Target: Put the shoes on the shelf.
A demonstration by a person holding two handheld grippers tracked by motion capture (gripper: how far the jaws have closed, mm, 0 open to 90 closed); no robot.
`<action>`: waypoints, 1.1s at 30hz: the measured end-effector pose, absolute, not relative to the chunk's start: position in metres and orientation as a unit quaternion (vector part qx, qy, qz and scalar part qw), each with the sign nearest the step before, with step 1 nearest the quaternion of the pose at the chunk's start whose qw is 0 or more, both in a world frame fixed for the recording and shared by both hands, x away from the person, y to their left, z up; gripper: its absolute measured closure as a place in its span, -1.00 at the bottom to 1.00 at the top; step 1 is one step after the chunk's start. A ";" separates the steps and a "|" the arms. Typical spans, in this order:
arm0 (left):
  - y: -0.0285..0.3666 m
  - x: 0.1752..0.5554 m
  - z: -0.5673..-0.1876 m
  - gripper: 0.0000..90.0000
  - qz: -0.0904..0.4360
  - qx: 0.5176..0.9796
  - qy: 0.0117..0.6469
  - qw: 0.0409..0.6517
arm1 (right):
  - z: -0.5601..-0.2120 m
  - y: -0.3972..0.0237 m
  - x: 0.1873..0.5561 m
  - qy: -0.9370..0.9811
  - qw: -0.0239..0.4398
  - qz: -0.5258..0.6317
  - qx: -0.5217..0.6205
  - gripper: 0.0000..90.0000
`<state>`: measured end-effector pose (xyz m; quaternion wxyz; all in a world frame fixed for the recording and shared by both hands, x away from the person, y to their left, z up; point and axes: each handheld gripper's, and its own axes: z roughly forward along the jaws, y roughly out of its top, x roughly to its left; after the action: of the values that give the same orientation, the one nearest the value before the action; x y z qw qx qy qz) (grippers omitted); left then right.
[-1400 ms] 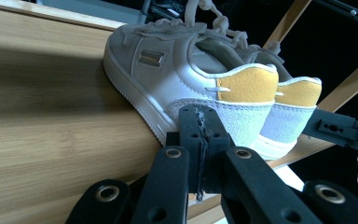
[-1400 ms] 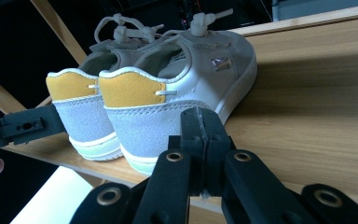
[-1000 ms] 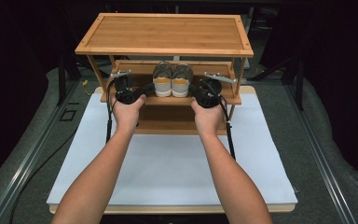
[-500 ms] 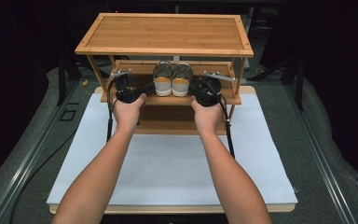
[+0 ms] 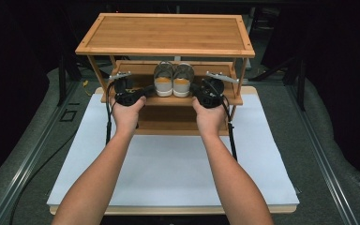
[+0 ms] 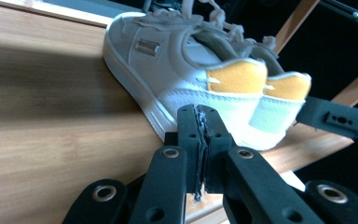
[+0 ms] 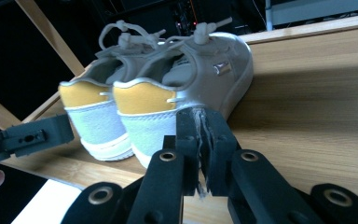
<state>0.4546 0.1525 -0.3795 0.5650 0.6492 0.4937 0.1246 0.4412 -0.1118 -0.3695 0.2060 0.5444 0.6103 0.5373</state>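
Observation:
A pair of pale grey sneakers (image 5: 173,80) with yellow heel patches stands on the middle shelf (image 5: 168,100) of a bamboo rack, heels toward me. My left gripper (image 5: 149,89) rests on that shelf just left of the shoes. In the left gripper view the left gripper (image 6: 200,112) is shut and empty, its tips near the heel of the nearer sneaker (image 6: 177,70). My right gripper (image 5: 194,89) sits just right of the pair. Seen in its own view, the right gripper (image 7: 200,114) has just been opening by a sliver, with nothing between its pads, close to the nearer sneaker's heel (image 7: 149,116).
The rack's top shelf (image 5: 168,33) overhangs both grippers and the shoes. Slanted wooden side posts (image 5: 98,75) frame the shelf on either side. The rack stands on a white board (image 5: 178,173) on a grey carpeted floor.

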 end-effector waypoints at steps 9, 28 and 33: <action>0.155 0.437 -0.381 0.95 0.123 0.663 0.477 0.564 | -0.364 -0.114 0.424 0.630 0.207 0.532 0.527 0.91; 0.181 0.379 -0.387 0.64 0.123 0.701 0.424 0.560 | -0.391 -0.135 0.355 0.693 0.232 0.487 0.479 0.57; 0.185 0.365 -0.402 0.54 0.114 0.710 0.419 0.554 | -0.401 -0.144 0.340 0.691 0.246 0.483 0.478 0.54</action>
<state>0.3646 0.1851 -0.4016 0.5537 0.7104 0.4191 0.1144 0.3403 -0.1440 -0.4005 0.2455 0.4778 0.6913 0.4833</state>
